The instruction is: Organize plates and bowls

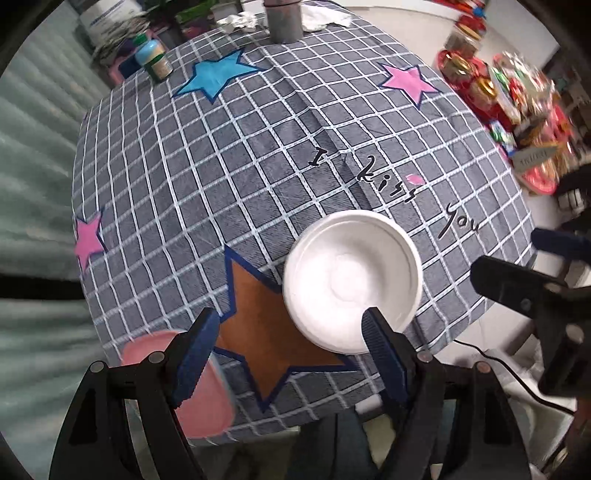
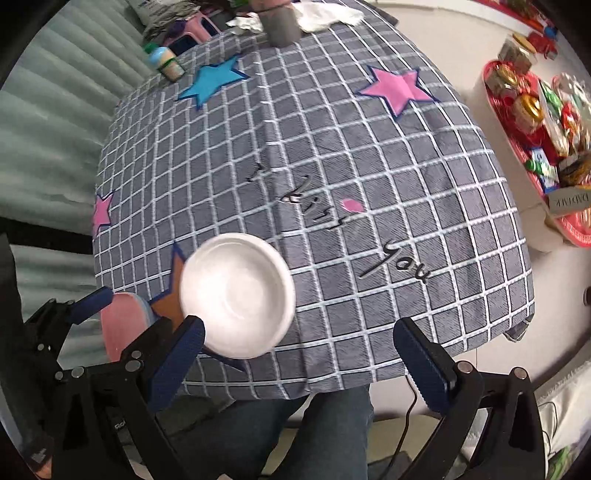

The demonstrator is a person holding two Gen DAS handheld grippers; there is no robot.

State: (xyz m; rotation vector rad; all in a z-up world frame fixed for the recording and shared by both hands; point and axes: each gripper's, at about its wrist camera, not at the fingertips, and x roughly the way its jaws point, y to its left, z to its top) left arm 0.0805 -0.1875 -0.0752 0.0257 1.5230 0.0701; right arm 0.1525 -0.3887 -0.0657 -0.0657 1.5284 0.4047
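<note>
The left gripper points down over the near edge of the table with its jaws spread wide and nothing between them; under the gap lies the brown star printed on the grey checked tablecloth. Its left finger overlaps the pink plate, which sits at the table's near corner, and its right finger crosses the rim of the white bowl, though contact cannot be told. The right gripper is likewise released and empty, with the same white bowl just beyond its left finger, upright on the cloth beside the pink plate. Well beyond both tongs, at the far edge, stand a grey cup and a green-capped bottle
</note>
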